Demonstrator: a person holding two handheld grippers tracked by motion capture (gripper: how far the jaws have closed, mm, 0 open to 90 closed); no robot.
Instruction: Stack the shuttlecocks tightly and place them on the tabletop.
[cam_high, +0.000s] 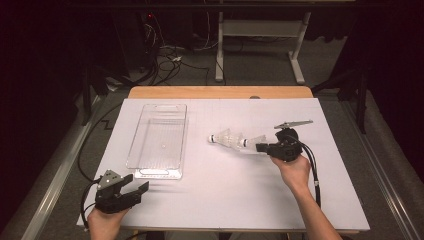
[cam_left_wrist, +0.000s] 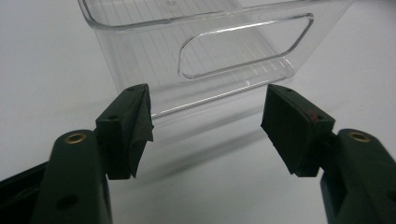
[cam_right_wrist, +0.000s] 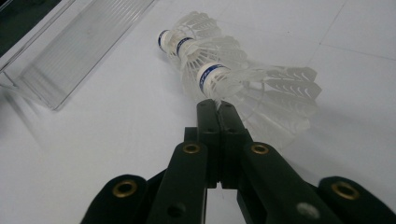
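The left tongs (cam_high: 131, 189) rest at the near left corner of the white surface (cam_high: 220, 200), jaws wide apart with nothing between them, pointing at the near end of the clear bin (cam_high: 159, 140). Farther right, the right tongs (cam_high: 259, 147) are closed, their tips pinching the feather skirt of the nearest shuttlecock (cam_right_wrist: 219, 80). Three shuttlecocks (cam_high: 227, 139) lie nested in a row near mid-surface, well apart from the bin.
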